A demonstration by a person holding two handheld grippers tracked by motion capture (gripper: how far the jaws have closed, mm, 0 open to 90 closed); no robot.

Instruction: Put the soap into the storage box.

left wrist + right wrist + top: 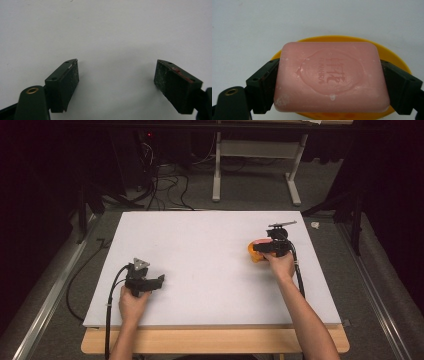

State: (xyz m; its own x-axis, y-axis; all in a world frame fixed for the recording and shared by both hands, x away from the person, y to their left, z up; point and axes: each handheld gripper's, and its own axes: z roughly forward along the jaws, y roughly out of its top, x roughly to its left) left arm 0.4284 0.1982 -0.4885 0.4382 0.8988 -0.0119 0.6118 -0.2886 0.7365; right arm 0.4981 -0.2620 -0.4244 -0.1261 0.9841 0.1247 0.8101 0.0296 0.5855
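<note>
- Right gripper (329, 82): jaws clamped on pink soap bar (330, 75) over yellow dish (392, 56); embossed seal lettering unreadable.
- Left gripper (116, 82): jaws apart, above white table (105, 30).

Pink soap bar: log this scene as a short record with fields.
item: pink soap bar, stamped emblem facing up
under it: orange dish
right gripper: jaws pressed on both sides of the soap
left gripper: jaws wide apart, nothing between them, over bare white table
table side: soap and dish at the right, left gripper near the front left
</note>
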